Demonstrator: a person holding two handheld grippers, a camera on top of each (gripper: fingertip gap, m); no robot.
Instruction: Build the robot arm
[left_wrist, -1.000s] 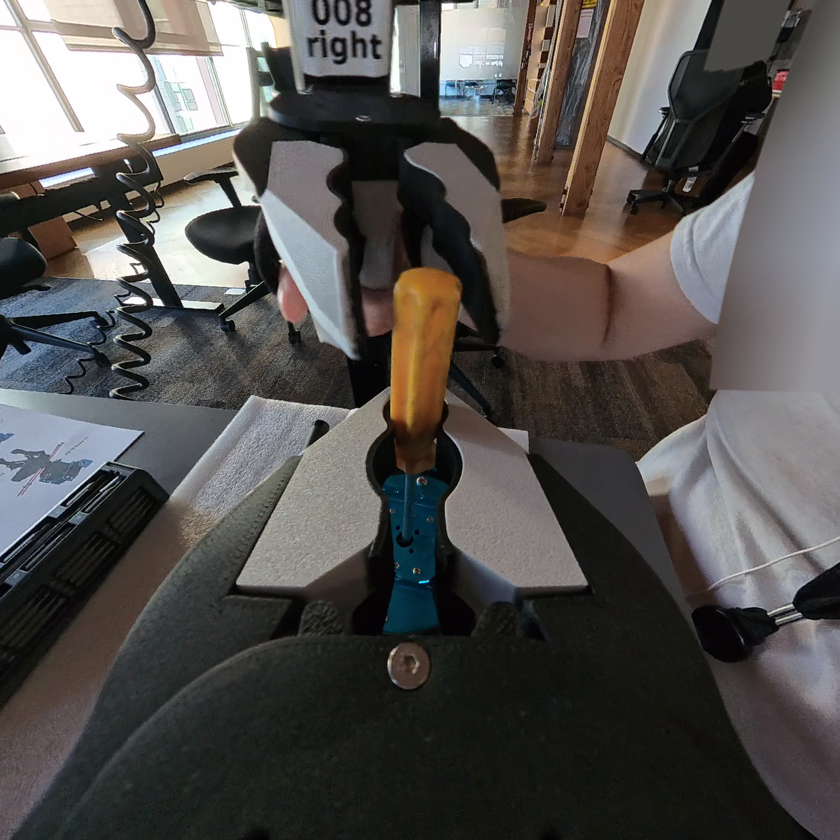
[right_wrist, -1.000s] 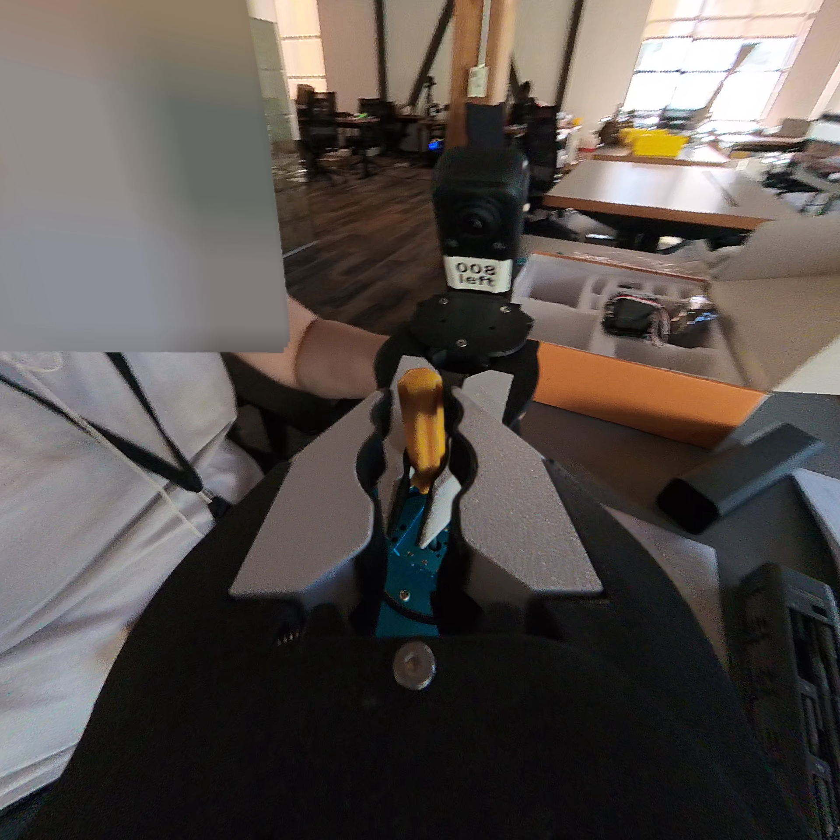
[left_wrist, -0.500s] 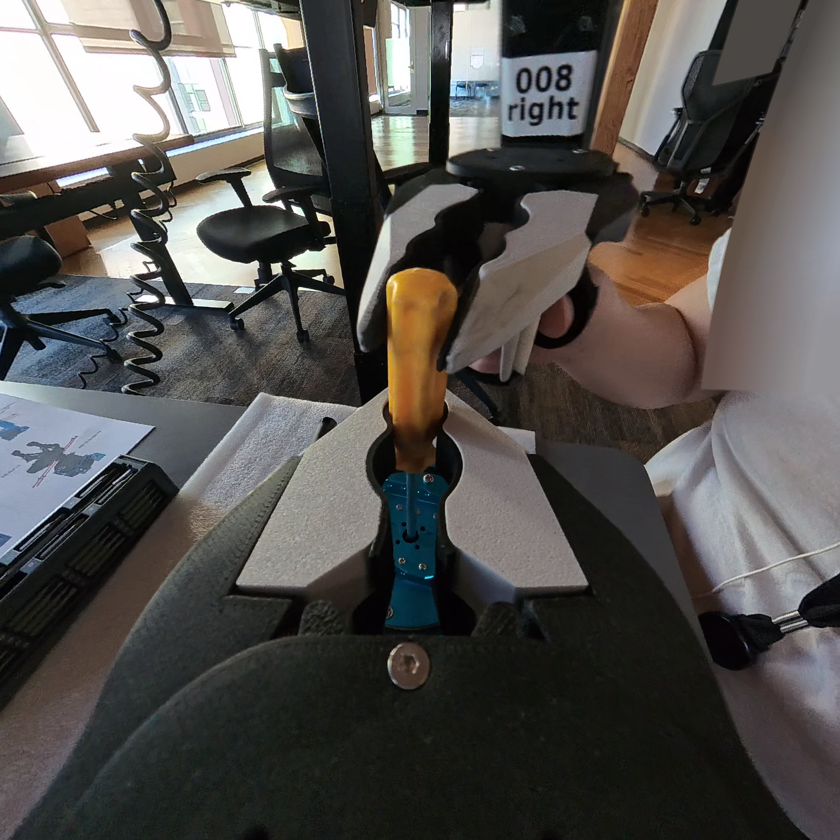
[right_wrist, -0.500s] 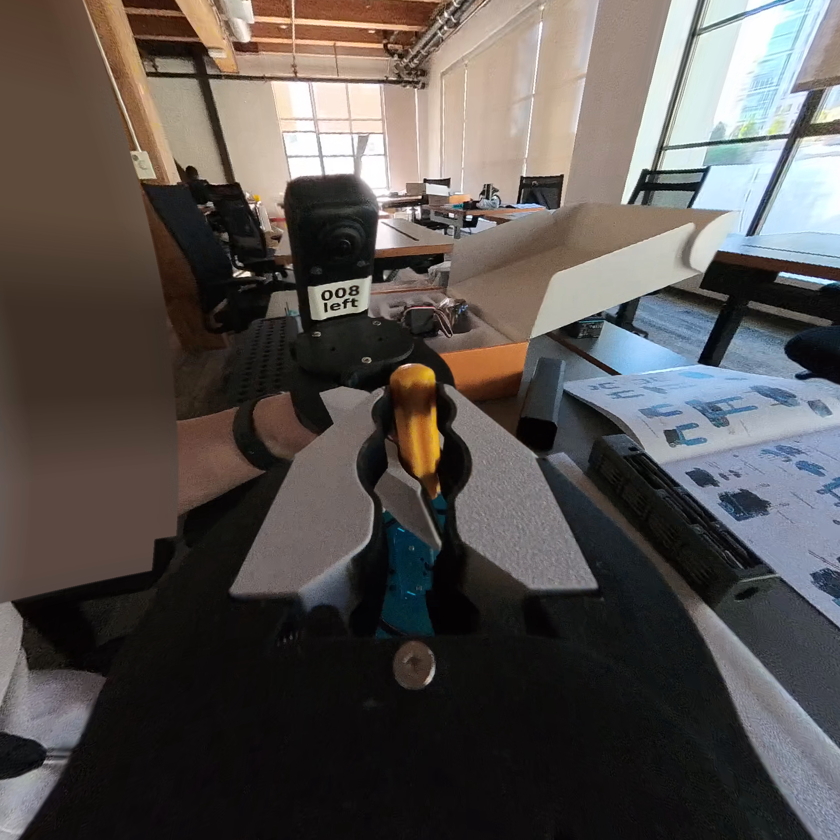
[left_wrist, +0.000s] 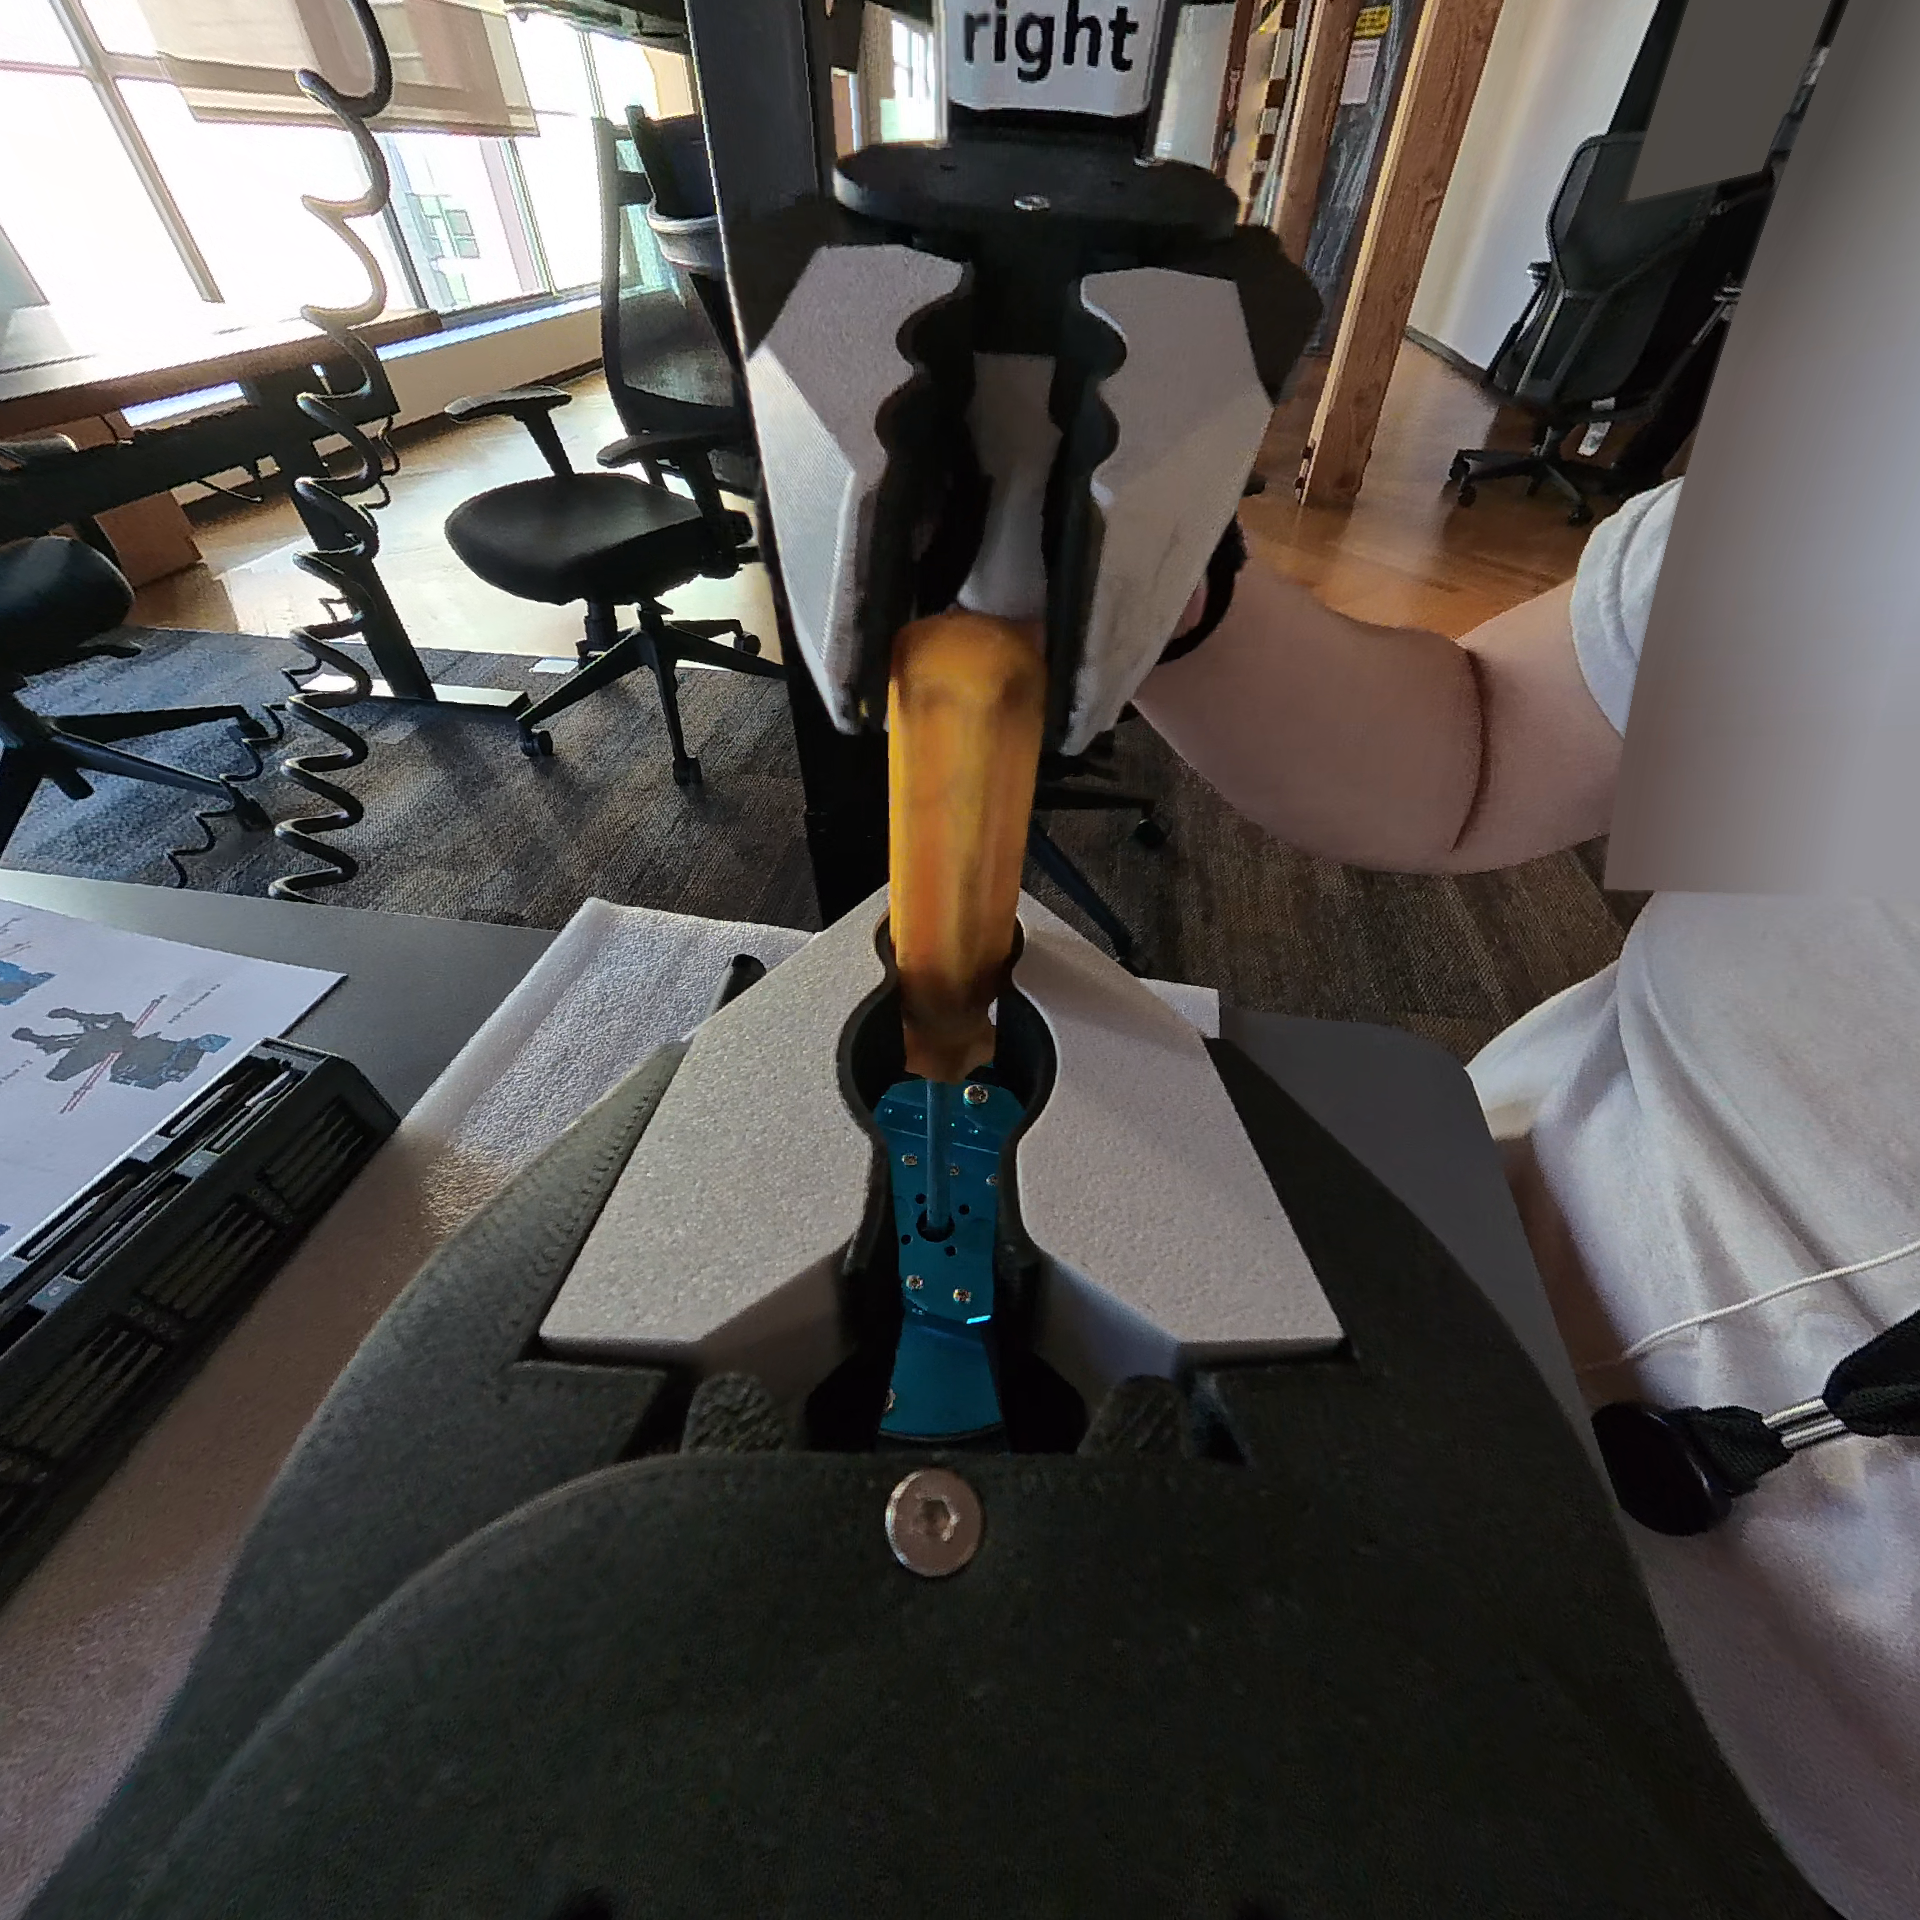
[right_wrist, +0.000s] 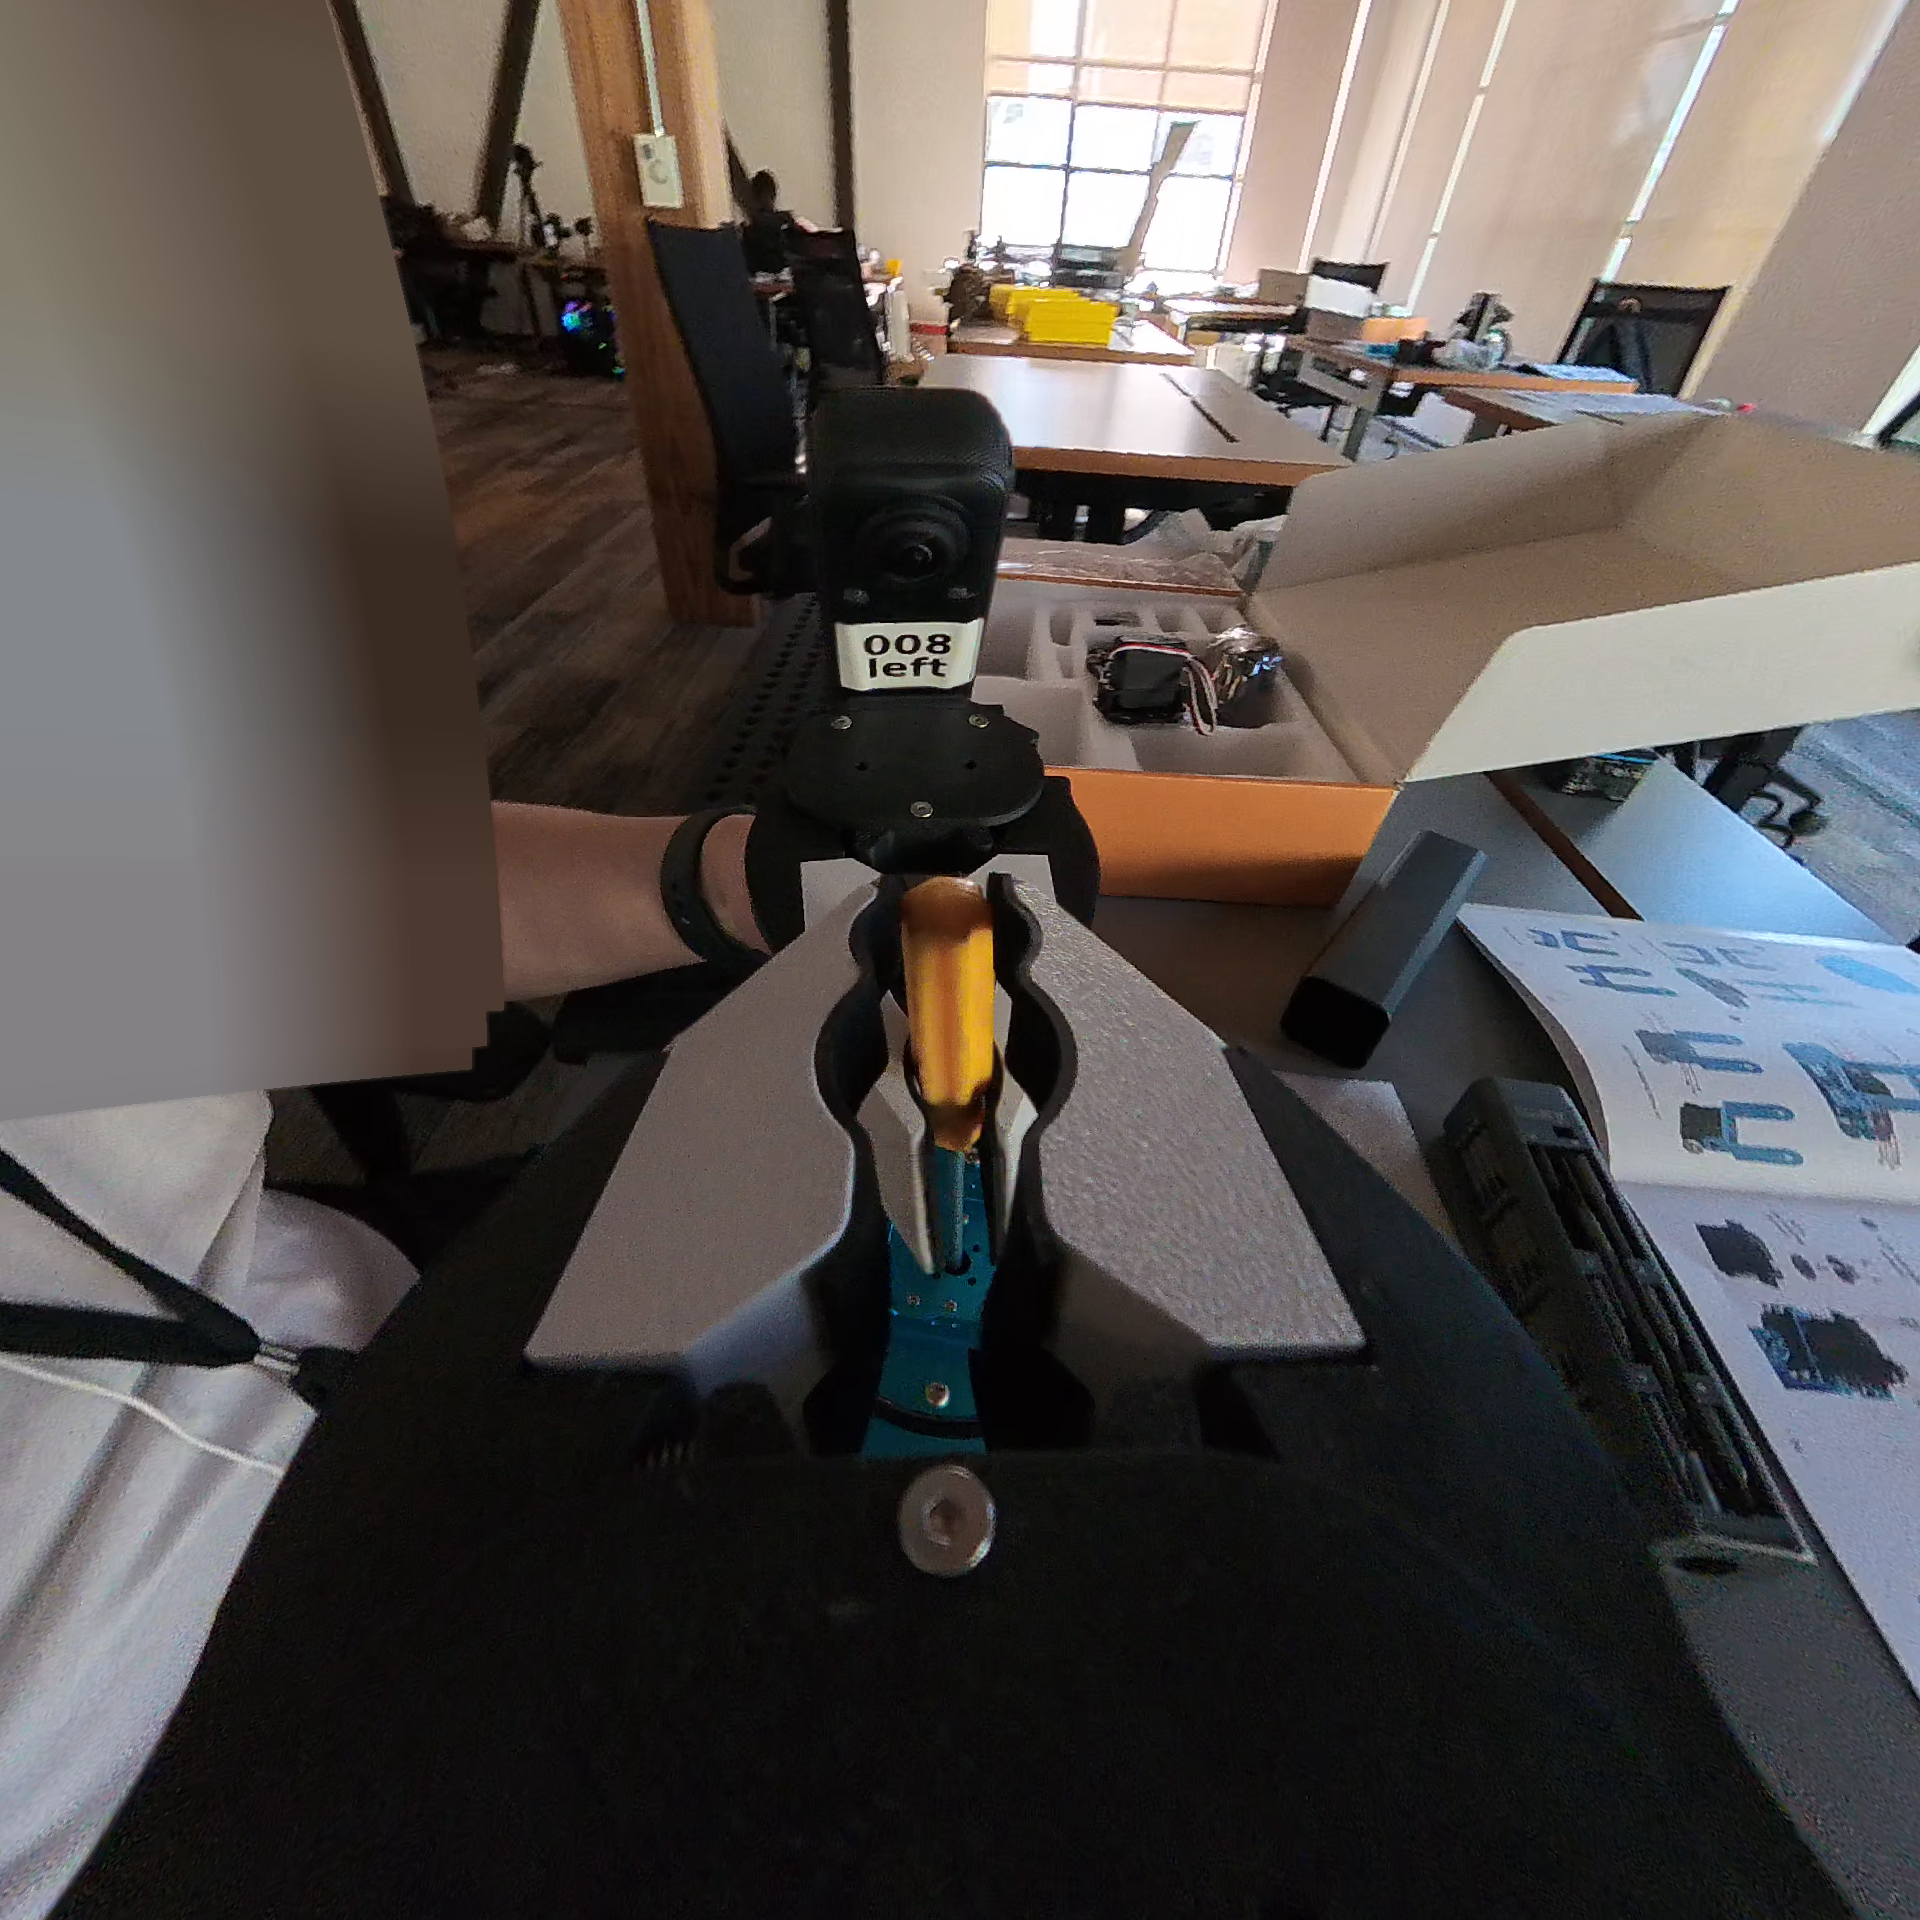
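My left gripper (left_wrist: 951, 935) is shut on a small blue metal bracket (left_wrist: 940, 1226) with several screw holes. An orange-handled screwdriver (left_wrist: 961, 810) stands with its thin shaft on a hole in the bracket. My right gripper (right_wrist: 951, 914) faces the left one and is shut on the screwdriver's handle (right_wrist: 948, 1013). In the left wrist view the right gripper (left_wrist: 966, 686) sits over the handle's top end. In the right wrist view the left gripper's white fingertips (right_wrist: 904, 1174) flank the shaft, with the bracket (right_wrist: 925, 1351) below.
A black bit case (right_wrist: 1621, 1299) and an open instruction booklet (right_wrist: 1766, 1091) lie on the grey desk, and also show in the left wrist view (left_wrist: 156, 1226). An open orange box (right_wrist: 1195, 831) and a black tube (right_wrist: 1382, 945) stand behind. A person's white shirt (left_wrist: 1714, 1195) is close by. From either gripper's tips it is about 25 centimeters to the black bit case (right_wrist: 1621, 1299).
My right gripper swung to one side around the screwdriver handle and came back in line over it. The left gripper and the blue bracket stayed put.
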